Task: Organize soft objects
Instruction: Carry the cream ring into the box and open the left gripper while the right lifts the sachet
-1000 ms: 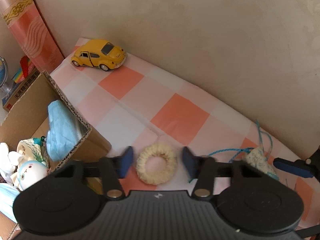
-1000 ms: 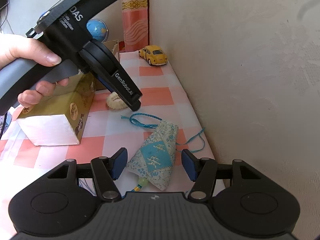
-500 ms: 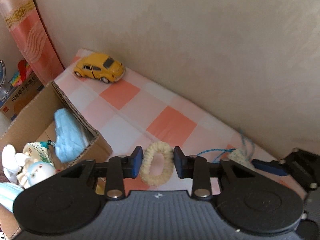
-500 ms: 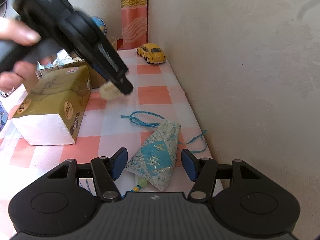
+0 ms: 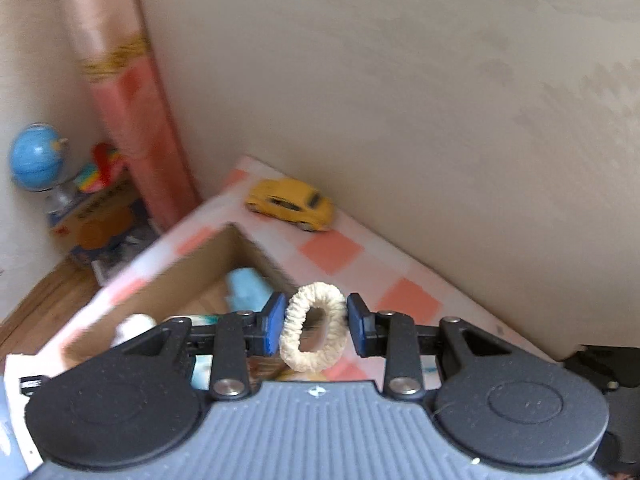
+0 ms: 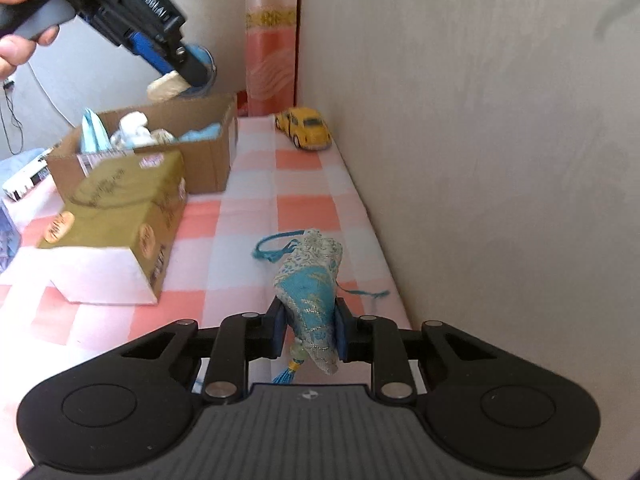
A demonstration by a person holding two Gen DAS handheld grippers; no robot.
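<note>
Left gripper (image 5: 315,329) clamped on cream fuzzy ring scrunchie (image 5: 313,327), held in the air with brown cardboard box (image 5: 182,276) below-left of jaws; right gripper (image 6: 309,331) closed on blue-and-cream brocade sachet pouch (image 6: 311,280), its body extending ahead of jaws over pink checked tablecloth (image 6: 304,204).

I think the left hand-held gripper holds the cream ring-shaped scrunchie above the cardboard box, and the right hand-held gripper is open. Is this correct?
Not quite. The right wrist view shows the right hand-held gripper shut on the blue-and-white patterned fabric pouch. The left hand-held gripper does hold the cream ring-shaped scrunchie above the cardboard box.
</note>
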